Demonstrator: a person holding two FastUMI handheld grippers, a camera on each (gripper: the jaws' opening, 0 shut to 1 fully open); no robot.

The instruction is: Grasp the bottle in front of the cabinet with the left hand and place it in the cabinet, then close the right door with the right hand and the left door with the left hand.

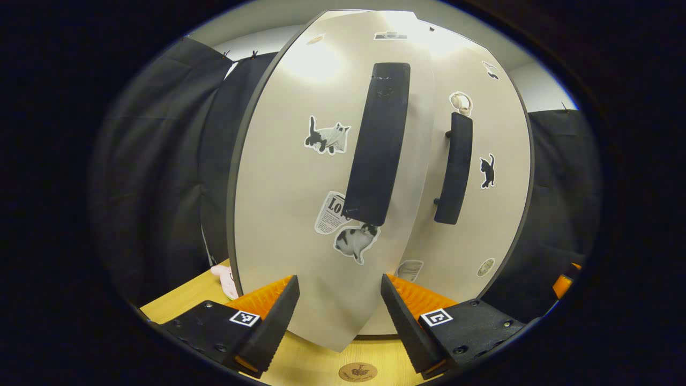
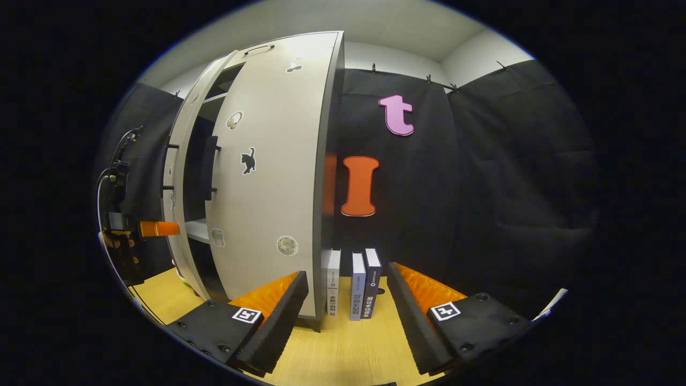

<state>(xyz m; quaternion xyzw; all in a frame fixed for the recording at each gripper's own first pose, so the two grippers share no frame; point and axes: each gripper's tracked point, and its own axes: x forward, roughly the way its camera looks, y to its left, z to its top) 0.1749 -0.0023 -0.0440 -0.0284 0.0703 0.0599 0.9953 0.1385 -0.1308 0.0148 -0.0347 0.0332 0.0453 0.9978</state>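
The white cabinet point(image 1: 289, 177) with cat stickers stands close in front of my left gripper point(image 1: 341, 320), which is open with nothing gripped. Its left door point(image 1: 332, 257) hangs ajar, and the door's lower corner reaches down between my fingers. A long black handle point(image 1: 378, 145) sits on that door. The right door point(image 1: 498, 214) and its handle point(image 1: 454, 169) lie flatter behind. In the right gripper view, my right gripper point(image 2: 347, 316) is open beside the cabinet's right side. The right door point(image 2: 268, 187) looks nearly shut and the left door point(image 2: 179, 177) is ajar. A hand holds the left gripper point(image 2: 158, 229) at the left door.
Three books point(image 2: 351, 284) stand upright against the cabinet's right side on the wooden table point(image 2: 343, 348). A shelf point(image 2: 197, 230) shows through the gap between the doors. A pink object point(image 1: 225, 277) lies left of the cabinet, and a round sticker point(image 1: 358, 371) is on the table.
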